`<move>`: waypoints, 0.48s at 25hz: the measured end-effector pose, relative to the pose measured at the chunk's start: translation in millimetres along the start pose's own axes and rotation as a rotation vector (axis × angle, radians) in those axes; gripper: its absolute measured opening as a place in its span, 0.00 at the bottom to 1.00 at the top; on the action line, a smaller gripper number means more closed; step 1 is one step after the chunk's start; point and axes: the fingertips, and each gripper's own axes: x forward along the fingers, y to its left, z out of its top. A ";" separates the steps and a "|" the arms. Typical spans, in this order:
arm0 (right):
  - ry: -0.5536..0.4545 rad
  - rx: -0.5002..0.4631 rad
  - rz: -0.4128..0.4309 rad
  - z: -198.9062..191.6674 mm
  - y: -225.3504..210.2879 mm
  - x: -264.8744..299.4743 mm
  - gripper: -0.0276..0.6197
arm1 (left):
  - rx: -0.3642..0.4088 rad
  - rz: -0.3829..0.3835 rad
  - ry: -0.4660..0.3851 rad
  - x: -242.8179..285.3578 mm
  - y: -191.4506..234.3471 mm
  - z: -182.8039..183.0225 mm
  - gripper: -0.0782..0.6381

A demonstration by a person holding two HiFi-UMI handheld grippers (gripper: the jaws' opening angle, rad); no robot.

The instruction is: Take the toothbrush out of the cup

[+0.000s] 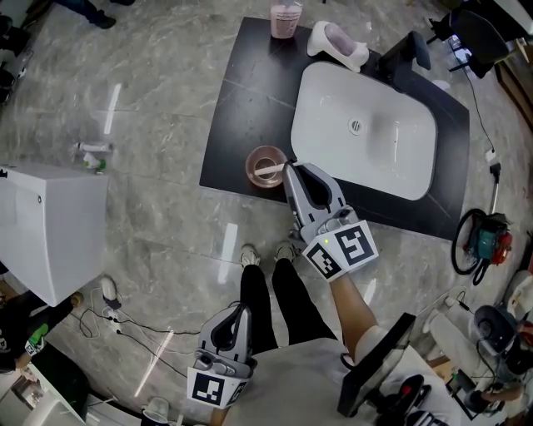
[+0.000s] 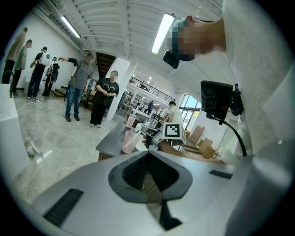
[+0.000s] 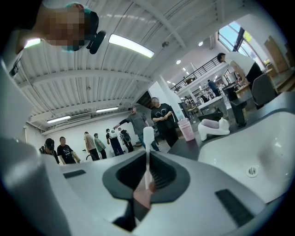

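Note:
A translucent pink cup (image 1: 266, 166) stands on the near left corner of the dark counter (image 1: 241, 100). A white toothbrush (image 1: 268, 170) lies across its inside. My right gripper (image 1: 289, 169) has its tips at the cup's right rim. In the right gripper view the toothbrush (image 3: 148, 152) stands upright between the jaws, which are shut on it, with the cup (image 3: 143, 197) just below. My left gripper (image 1: 244, 309) hangs low by the person's legs, shut and holding nothing. In the left gripper view the cup (image 2: 128, 141) shows far ahead.
A white sink (image 1: 366, 133) fills the counter's right part. At the back stand a second pink cup (image 1: 285, 20) and a white holder (image 1: 337, 43). A white cabinet (image 1: 50, 225) stands on the left. A small bottle (image 1: 92, 154) lies on the floor. People stand in the hall.

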 end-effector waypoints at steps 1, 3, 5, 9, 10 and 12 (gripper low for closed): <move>-0.002 -0.003 0.001 2.0 1.7 -0.9 0.08 | 0.004 -0.001 -0.004 -0.6 0.0 1.5 0.11; -0.008 -0.014 0.001 7.9 5.3 -4.3 0.08 | 0.010 -0.004 -0.022 -1.2 -1.1 6.8 0.11; -0.019 -0.031 -0.001 16.7 8.6 -9.6 0.08 | 0.017 -0.008 -0.040 -1.6 -3.1 12.0 0.11; -0.046 -0.056 -0.008 38.5 16.0 -24.8 0.08 | 0.037 -0.021 -0.071 -3.4 -10.1 22.6 0.11; -0.051 -0.063 -0.011 44.0 18.7 -28.9 0.08 | 0.043 -0.025 -0.079 -4.3 -12.0 26.4 0.11; -0.060 -0.077 -0.011 54.5 25.1 -36.7 0.08 | 0.059 -0.032 -0.100 -5.6 -15.0 34.5 0.11</move>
